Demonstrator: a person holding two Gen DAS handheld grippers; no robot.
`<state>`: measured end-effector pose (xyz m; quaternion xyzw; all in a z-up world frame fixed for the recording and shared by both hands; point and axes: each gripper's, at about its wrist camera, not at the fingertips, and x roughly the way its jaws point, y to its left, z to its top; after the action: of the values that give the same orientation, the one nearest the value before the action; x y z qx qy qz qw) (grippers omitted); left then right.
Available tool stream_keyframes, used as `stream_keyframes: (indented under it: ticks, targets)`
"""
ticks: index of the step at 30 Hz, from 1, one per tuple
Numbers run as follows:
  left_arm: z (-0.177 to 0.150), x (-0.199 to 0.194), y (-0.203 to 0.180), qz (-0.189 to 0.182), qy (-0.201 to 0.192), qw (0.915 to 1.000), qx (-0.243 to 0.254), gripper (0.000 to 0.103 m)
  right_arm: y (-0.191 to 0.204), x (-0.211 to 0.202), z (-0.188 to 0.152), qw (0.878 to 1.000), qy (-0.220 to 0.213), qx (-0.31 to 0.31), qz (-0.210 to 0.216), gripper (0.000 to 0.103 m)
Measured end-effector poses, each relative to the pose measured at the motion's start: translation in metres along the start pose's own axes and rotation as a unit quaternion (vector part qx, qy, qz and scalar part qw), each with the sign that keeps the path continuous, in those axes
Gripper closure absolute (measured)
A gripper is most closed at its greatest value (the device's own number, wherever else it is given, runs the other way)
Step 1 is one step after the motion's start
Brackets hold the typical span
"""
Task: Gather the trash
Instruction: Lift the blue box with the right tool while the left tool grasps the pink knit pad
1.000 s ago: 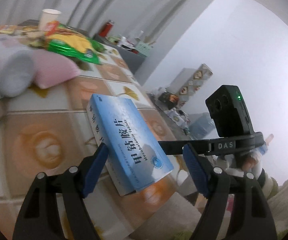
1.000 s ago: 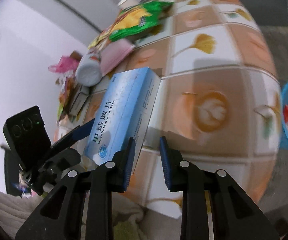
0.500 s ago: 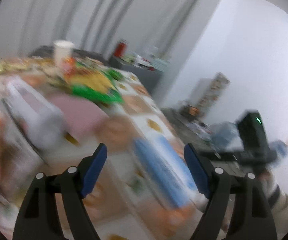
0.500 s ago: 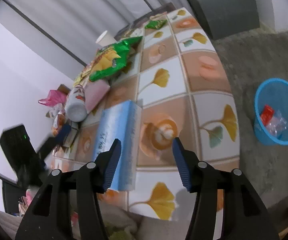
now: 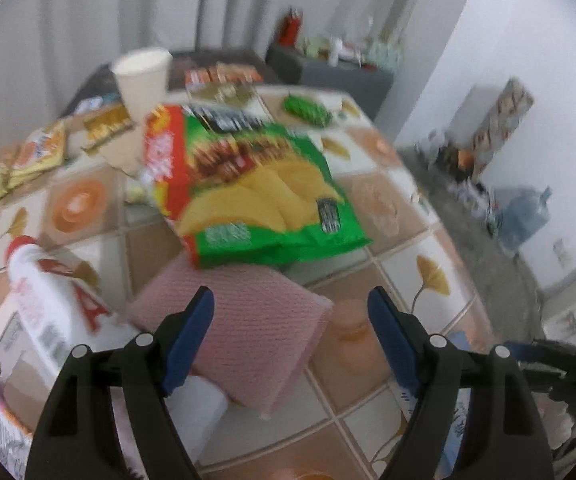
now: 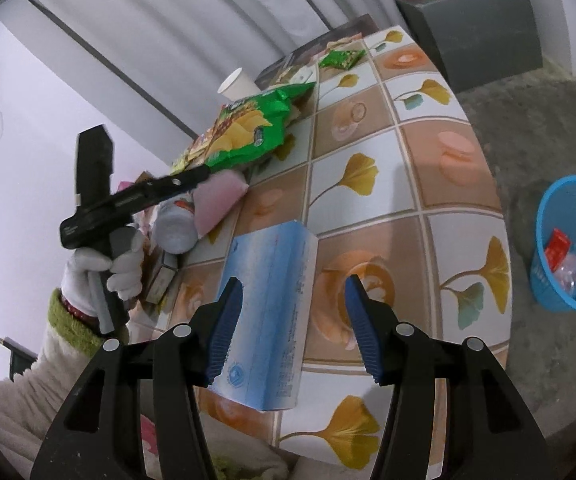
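On the tiled table (image 6: pixel 428 168) lies a long blue-and-white box (image 6: pixel 271 312), between the spread right gripper (image 6: pixel 294 326); the left gripper (image 5: pixel 290 334), likewise spread, faces a pink pack (image 5: pixel 247 320).

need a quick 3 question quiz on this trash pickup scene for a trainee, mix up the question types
1. True or false: the right gripper is shut on the blue medicine box.
2. Multiple choice: what lies partly on top of the pink pouch? A) the white paper cup B) the green chip bag C) the white bottle
3. Fill in: the blue bin stands on the ____, off the table's edge.

Key
1. False: its jaws are open, one on each side of the box's near end.
2. B
3. floor
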<state>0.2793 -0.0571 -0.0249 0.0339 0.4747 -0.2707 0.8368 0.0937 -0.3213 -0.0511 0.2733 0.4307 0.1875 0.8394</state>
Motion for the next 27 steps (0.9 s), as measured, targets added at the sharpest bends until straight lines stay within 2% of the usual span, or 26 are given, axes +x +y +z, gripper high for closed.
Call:
stream_keyframes:
  ticks: [3,10,17,27]
  targets:
    - [-0.002,0.012,-0.012,0.012,0.024,0.9994,0.021,0.026,-0.006,0.0,0.0,1.0,-0.001,0.008,0.003,0.052]
    - [-0.008,0.015,-0.038,0.007,0.054,0.9966,0.062,0.026,-0.009,-0.002,-0.004,1.0,-0.001,0.012,0.009,0.052]
    - [-0.027,0.005,-0.059,-0.039,0.086,0.992,0.084,0.026,-0.008,-0.007,-0.007,1.0,-0.007,0.009,0.01,0.052]
    - [-0.075,-0.024,-0.072,-0.072,0.09,0.9886,0.097,0.026,0.002,-0.011,-0.014,1.0,-0.005,-0.012,-0.002,0.052]
